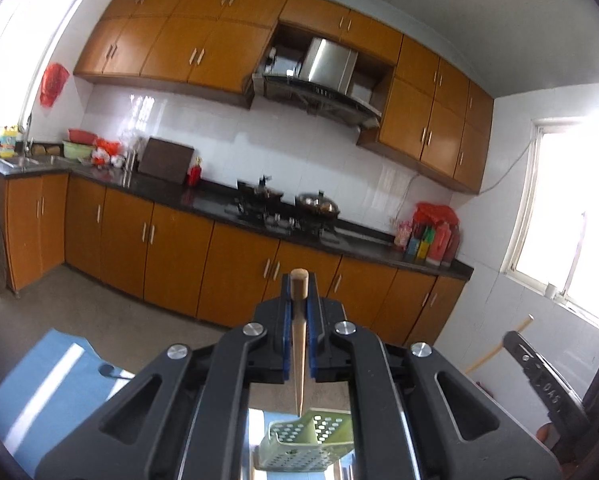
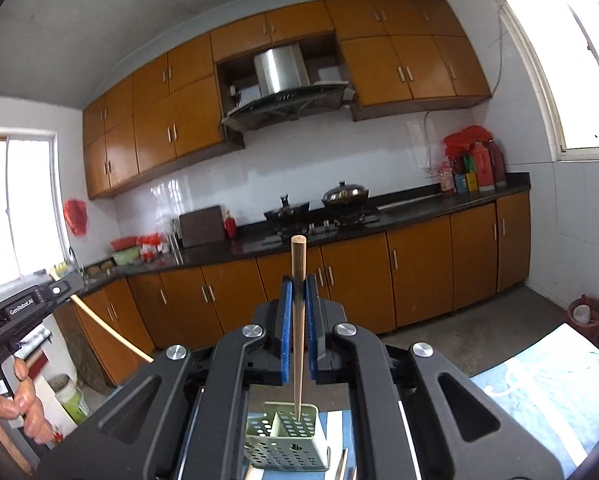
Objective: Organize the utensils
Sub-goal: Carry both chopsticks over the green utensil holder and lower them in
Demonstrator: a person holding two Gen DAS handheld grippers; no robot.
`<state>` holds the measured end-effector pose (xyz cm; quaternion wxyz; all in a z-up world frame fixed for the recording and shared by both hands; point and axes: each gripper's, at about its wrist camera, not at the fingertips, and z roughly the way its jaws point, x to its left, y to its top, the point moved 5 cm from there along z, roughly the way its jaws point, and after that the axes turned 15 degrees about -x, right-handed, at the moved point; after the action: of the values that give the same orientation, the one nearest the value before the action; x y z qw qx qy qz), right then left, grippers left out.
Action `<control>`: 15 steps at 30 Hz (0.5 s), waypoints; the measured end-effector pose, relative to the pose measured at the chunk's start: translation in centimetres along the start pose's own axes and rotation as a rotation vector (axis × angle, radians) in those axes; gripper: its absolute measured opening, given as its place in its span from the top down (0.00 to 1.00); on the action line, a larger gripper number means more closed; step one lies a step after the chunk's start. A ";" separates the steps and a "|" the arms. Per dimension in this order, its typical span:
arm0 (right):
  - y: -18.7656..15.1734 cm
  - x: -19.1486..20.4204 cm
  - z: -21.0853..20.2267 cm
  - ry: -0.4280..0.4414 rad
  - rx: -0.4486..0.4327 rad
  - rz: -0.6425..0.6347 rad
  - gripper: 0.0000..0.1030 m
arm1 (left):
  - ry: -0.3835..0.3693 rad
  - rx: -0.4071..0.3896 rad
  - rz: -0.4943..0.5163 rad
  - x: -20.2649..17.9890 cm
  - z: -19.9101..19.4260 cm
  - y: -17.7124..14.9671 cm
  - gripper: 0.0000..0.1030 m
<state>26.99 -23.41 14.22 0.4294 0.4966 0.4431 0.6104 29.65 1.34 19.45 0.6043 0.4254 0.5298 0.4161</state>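
In the left wrist view my left gripper (image 1: 299, 300) is shut on a wooden chopstick (image 1: 299, 344). The stick stands upright between the blue pads (image 1: 286, 320), its thin tip just above a green perforated utensil holder (image 1: 299, 448). My right gripper (image 2: 298, 284) is shut on a second wooden chopstick (image 2: 298, 340), whose lower tip hangs over the holder (image 2: 283, 444), at or just inside its rim. Each gripper also shows at the edge of the other's view, stick in its jaws: the right gripper (image 1: 539, 372) and the left gripper (image 2: 31, 300), with a person's hand (image 2: 23, 400) on its grip.
The holder stands on a table with a blue cloth (image 2: 539, 392); loose sticks (image 2: 341, 464) lie beside it and a dark spoon (image 1: 113, 372) lies on the cloth. Across the floor runs a black counter (image 2: 419, 208) with stove and pots. A red bin (image 2: 585, 314) stands by the wall.
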 end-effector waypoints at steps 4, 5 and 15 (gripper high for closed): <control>-2.8 -0.1 1.6 -0.008 0.070 0.008 0.93 | 0.003 0.052 0.011 0.1 2.2 -3.9 0.93; -3.5 -0.3 1.9 -0.009 0.090 0.014 0.93 | 0.002 0.062 0.012 0.2 2.5 -4.5 0.93; -6.0 -1.1 2.2 -0.017 0.195 0.040 0.88 | 0.014 0.158 -0.003 1.6 4.2 -8.5 0.92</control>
<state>29.83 -22.80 8.40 0.3706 0.5497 0.4868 0.5688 34.42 0.04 11.18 0.5656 0.4680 0.5660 0.3752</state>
